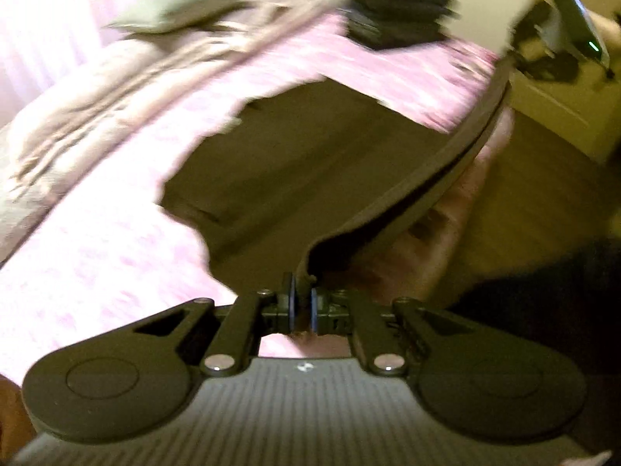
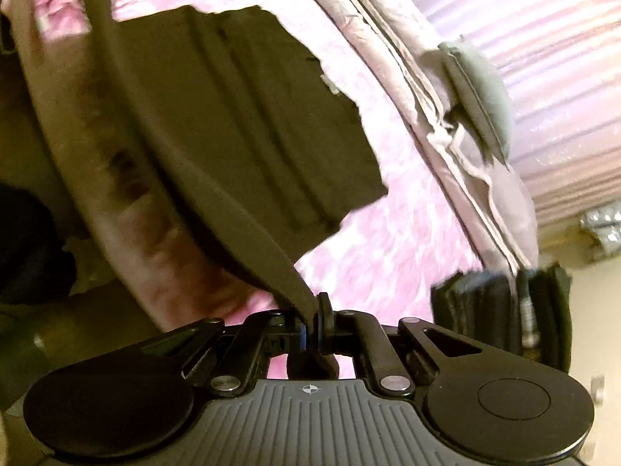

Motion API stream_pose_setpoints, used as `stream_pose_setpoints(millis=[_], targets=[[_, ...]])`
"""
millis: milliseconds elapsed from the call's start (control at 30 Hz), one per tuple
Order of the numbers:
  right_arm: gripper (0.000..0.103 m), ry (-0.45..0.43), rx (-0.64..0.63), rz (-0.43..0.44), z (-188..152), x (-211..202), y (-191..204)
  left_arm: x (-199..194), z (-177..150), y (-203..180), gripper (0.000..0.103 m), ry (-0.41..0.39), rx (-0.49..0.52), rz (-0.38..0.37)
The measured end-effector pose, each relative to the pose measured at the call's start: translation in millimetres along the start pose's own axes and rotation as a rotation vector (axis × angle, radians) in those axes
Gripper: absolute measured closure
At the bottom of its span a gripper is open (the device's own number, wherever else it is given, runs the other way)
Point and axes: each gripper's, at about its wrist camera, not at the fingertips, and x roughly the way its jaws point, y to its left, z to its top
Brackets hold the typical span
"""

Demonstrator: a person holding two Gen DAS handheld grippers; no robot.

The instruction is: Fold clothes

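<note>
The dark olive-brown garment (image 1: 310, 163) lies spread over the pink flowered bedsheet (image 1: 116, 264), and I have its near edge lifted off the bed at two corners. My left tongs (image 1: 303, 306) are clenched on one end of that edge; the cloth runs up and away from between the blue-edged pads in a taut band toward the upper right. My right tongs (image 2: 312, 330) are clenched on the other end; from that side the same garment (image 2: 248, 116) rises as a band to the upper left, and a bit of cloth hangs down below the pads. Between the two grips the edge is stretched in the air, while the far part of the garment rests flat on the sheet with a few long creases along it. A small pale tag (image 2: 330, 85) shows at its far edge.

Both views are blurred, so fine detail of the cloth is hard to tell.

Beyond the garment, a rumpled greyish-mauve blanket (image 1: 97, 116) lies along the far side of the bed, and a grey-green pillow (image 1: 174, 7) sits on top of it. A pile of dark folded clothes (image 1: 396, 4) stands on the sheet toward one end of the bed, well apart from the garment I hold. Behind the bed hangs a pale pink curtain (image 2: 543, 58). In the left view my right-hand tool (image 1: 562, 27) shows at the upper right, at the end of the stretched edge.
</note>
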Motion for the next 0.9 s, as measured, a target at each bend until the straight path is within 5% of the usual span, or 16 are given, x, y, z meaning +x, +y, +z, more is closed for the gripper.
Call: stream_pose_setpoints(millis=[233,433,667,900], targets=[[0.099,0.024,-0.032,0.155,84.9,143.9,-132.7,99.4,97.6,129.7,0.097,0.072,-0.184,0.045],[0.099,0.083,-0.004,0.361,151.9,287.0,-225.6,198.1,128.7,203.9,0.097,0.163,-0.274,0.053],[0.099,0.131,0.026,0.507,178.1,390.7,-250.3,288.5,124.1,248.6,0.097,0.287,-0.321,0.032],[0.099,0.123,0.163,0.557,173.4,428.4,-264.4,328.4,121.3,267.0,0.097,0.34,-0.349,0.034]])
